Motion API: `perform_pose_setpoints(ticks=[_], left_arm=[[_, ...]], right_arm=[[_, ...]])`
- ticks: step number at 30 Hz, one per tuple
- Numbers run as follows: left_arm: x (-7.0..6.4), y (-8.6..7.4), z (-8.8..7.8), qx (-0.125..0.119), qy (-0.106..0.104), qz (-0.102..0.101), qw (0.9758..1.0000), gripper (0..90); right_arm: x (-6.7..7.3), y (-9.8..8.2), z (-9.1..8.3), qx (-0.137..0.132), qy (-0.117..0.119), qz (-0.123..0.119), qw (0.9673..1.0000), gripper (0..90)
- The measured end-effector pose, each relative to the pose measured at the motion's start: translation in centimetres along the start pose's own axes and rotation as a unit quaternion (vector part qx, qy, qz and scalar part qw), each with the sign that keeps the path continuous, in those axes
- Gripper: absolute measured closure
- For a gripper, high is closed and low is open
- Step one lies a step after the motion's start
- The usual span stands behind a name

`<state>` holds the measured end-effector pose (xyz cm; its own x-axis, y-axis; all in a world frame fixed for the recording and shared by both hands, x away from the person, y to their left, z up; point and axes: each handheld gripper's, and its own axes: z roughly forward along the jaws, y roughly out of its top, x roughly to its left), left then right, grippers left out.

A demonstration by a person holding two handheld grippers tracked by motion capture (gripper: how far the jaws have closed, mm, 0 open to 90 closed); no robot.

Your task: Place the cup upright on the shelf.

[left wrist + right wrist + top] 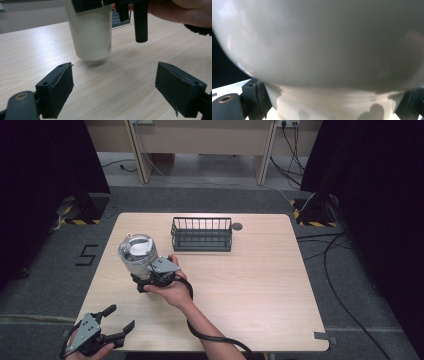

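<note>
**A cup in the air**

The right gripper pinches the cup by its sides. The cup is white with a shiny lid on top. In the left gripper view its bottom hangs just above the table, with a shadow under it, so it touches nothing. It is over the left part of the table, in front of the basket and well apart from it.

The left gripper sits at the near left edge of the table. Its jaws are spread wide and hold nothing.

What could go wrong? The cup looks smooth and round, so I think it could slip down if the jaws let go even a little. It might tip too, since the jaws seem to grab it low and the top looks heavy. If there is a drink inside, it could spill. The cup might also bump the basket if it is swung that way too low.

There is small dark writing near the bottom of the cup, but it is too small to read. A mark like a "5" is on the floor, left of the table.
</note>
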<state>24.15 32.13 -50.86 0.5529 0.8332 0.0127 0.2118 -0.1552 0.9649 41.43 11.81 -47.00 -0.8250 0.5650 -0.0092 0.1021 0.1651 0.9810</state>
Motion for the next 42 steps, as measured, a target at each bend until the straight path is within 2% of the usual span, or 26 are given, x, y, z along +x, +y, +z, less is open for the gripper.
perform_pose_setpoints(ticks=[5,11,12,13,26,42], left_arm=[[0.0,0.0,0.0,0.000,0.001,-0.001,1.0000,14.3],[-0.1,0.0,0.1,0.000,0.001,-0.002,1.0000,14.3],[-0.1,0.0,0.1,0.000,0.001,-0.002,1.0000,14.3],[-0.1,0.0,0.1,0.000,0.001,-0.002,1.0000,14.3],[-0.1,0.0,0.2,0.000,0.001,-0.002,1.0000,14.3],[-0.1,0.0,0.4,0.001,0.000,-0.003,1.0000,14.3]], right_arm=[[-0.6,0.7,-0.5,-0.009,-0.010,0.010,0.9999,10.3],[-1.4,1.3,-1.2,-0.005,-0.020,0.010,0.9997,10.3],[-1.4,1.4,-1.4,-0.002,-0.022,0.016,0.9996,10.3],[-1.6,1.4,-1.4,-0.003,-0.023,0.010,0.9997,10.3],[-2.8,2.0,-2.3,0.000,-0.039,0.007,0.9992,10.3],[-4.8,2.6,-3.3,0.001,-0.060,0.024,0.9979,10.3]])
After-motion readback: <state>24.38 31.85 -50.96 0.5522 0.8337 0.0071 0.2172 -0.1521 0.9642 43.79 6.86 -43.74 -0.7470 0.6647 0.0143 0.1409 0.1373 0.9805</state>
